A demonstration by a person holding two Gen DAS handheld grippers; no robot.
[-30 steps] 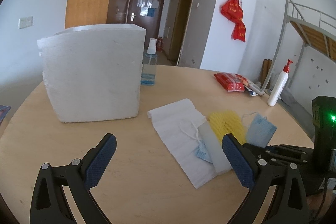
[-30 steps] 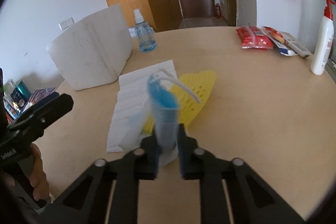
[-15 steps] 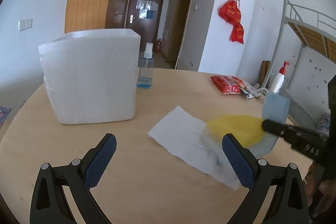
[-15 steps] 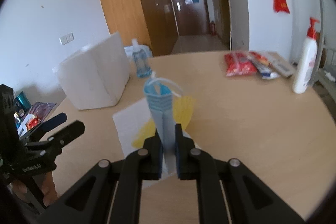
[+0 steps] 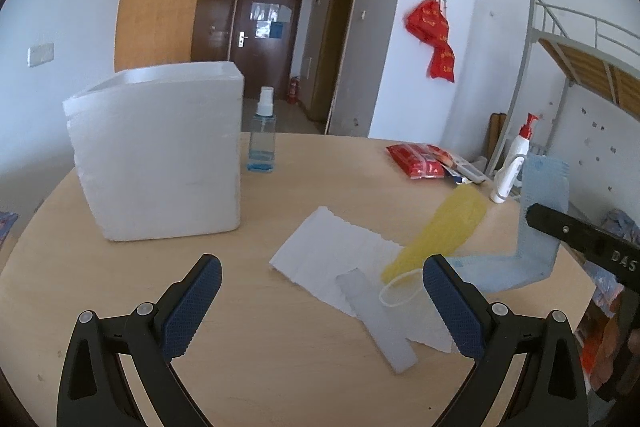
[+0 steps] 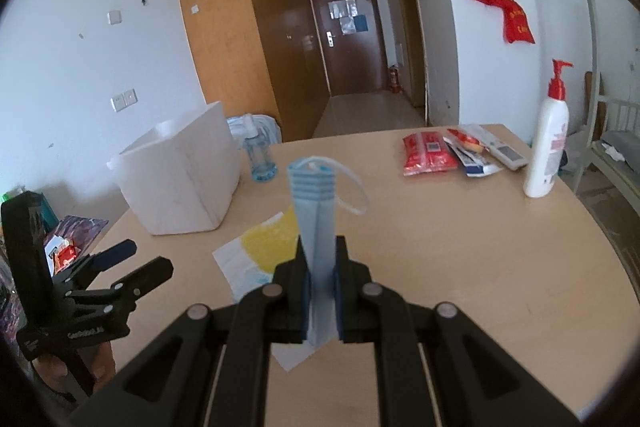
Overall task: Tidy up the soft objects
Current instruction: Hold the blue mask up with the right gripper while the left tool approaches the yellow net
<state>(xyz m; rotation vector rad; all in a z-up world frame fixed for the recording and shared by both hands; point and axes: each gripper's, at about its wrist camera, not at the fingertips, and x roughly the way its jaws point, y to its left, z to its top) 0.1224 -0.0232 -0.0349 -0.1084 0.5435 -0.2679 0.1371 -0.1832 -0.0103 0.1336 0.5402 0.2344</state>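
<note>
The right gripper (image 6: 321,283) is clamped on a blue face mask (image 6: 316,211), lifted above the table (image 6: 460,247). The left gripper (image 5: 320,303) gapes wide, holding nothing, near the white foam box (image 5: 160,155).

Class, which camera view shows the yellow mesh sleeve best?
The left wrist view: the yellow mesh sleeve lies almost wholly visible across the white paper towel. The right wrist view shows only a blurred yellow patch beside the blue face mask clamped in the right gripper.
</note>
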